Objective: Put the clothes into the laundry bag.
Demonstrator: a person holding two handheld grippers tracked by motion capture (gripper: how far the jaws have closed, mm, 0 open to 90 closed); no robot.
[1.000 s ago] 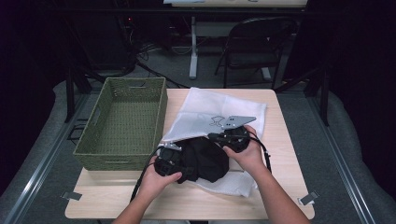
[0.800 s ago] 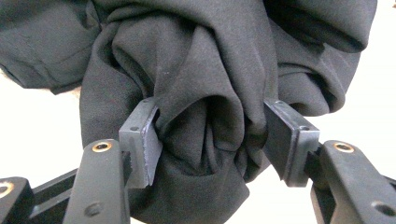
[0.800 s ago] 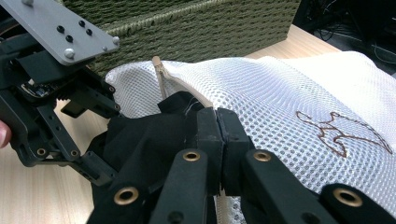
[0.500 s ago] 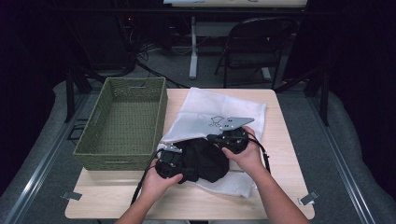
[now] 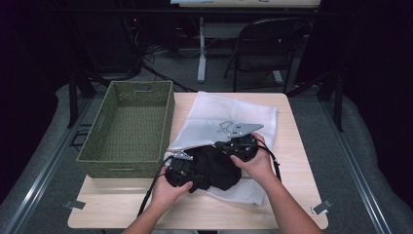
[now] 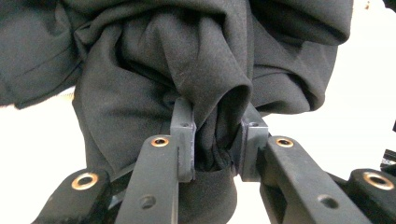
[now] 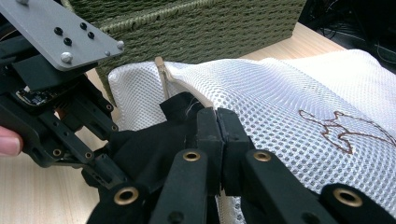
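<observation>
A black garment [image 5: 216, 168] lies bunched at the mouth of a white mesh bag [image 5: 229, 114] on the table. My left gripper [image 5: 189, 170] points into the garment from the left. Its jaws have just been closing, and a thick fold of the black garment [image 6: 187, 56] fills the gap of the left gripper [image 6: 217, 128], both pads pressing on it. My right gripper [image 5: 220, 145] sits at the bag's mouth. In its own view the right gripper [image 7: 217, 116] is shut on the hemmed rim of the mesh bag [image 7: 289, 102], holding it up over the garment [image 7: 144, 144].
A green woven basket [image 5: 129, 126] stands on the table's left half, close beside the bag. Bare wood [image 5: 287, 195] shows along the front and right edges. A folding chair [image 5: 265, 48] and cables are on the floor beyond the table.
The black garment looks slightly more bunched beside the left gripper. The right hand and the bag's rim have stayed in place.
</observation>
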